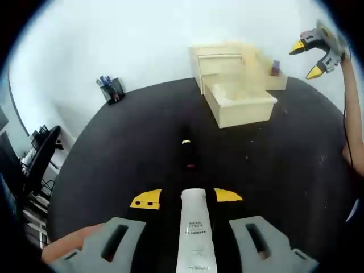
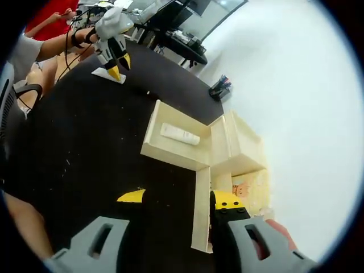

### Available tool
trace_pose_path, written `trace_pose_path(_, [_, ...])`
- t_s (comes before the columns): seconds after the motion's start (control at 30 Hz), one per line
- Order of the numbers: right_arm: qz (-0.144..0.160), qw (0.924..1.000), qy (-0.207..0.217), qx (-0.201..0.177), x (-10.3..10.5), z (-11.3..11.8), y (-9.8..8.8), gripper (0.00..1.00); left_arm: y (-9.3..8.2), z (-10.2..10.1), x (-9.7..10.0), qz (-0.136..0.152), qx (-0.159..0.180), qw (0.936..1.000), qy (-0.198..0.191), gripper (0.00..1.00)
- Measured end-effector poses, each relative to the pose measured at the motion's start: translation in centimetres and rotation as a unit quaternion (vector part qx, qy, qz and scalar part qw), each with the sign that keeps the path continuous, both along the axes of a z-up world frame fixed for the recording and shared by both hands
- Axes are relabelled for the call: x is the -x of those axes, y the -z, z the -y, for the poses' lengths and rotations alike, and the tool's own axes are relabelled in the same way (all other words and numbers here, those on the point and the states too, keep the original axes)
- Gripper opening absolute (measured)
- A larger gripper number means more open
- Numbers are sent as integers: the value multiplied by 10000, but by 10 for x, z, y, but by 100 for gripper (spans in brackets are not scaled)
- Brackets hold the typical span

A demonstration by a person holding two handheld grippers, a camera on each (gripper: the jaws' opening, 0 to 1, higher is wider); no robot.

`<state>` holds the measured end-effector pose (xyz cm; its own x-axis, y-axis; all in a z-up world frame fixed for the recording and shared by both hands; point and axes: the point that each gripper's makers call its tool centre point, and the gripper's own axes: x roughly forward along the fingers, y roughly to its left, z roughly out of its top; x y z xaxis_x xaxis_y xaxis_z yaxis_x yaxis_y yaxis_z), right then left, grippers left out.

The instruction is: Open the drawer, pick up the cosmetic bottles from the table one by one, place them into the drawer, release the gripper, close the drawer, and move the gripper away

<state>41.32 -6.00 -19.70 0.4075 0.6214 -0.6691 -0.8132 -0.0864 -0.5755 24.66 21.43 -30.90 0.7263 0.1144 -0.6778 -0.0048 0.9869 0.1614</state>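
My left gripper (image 1: 186, 198) is shut on a white cosmetic bottle (image 1: 193, 230), which lies along the jaws low over the black table (image 1: 131, 136). Ahead, a small dark bottle with a gold cap (image 1: 186, 149) rests on the table. Beyond it, the pale wooden drawer unit (image 1: 219, 60) has its drawer (image 1: 242, 105) pulled out. In the right gripper view that open drawer (image 2: 156, 149) holds another white bottle (image 2: 180, 134). My right gripper (image 2: 180, 198) is open, with a wooden panel (image 2: 202, 210) of the unit between its jaws. The left gripper (image 2: 114, 48) shows far off there.
A black pen holder (image 1: 112, 89) stands near the table's far edge by the white wall. An office chair (image 1: 42, 153) sits left of the table. A small pinkish item (image 2: 242, 189) lies in the unit's side compartment. People sit beyond the table (image 2: 45, 42).
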Motion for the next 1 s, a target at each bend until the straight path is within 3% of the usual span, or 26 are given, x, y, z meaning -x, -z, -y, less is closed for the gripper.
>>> trace_pose_path(0.53, [-14,10000,4,47,2,0,2,39,21,2,10,-356,243,9991,19,20])
trace_pose_path(0.77, [-25,10000,24,64,-1,1,2,39,20,3,10,-366,148,9992,39,18])
trace_pose_path(1.0, [-28,10000,19,60,-2,1,1,39,9,7,11,-255,261,9993,37,17])
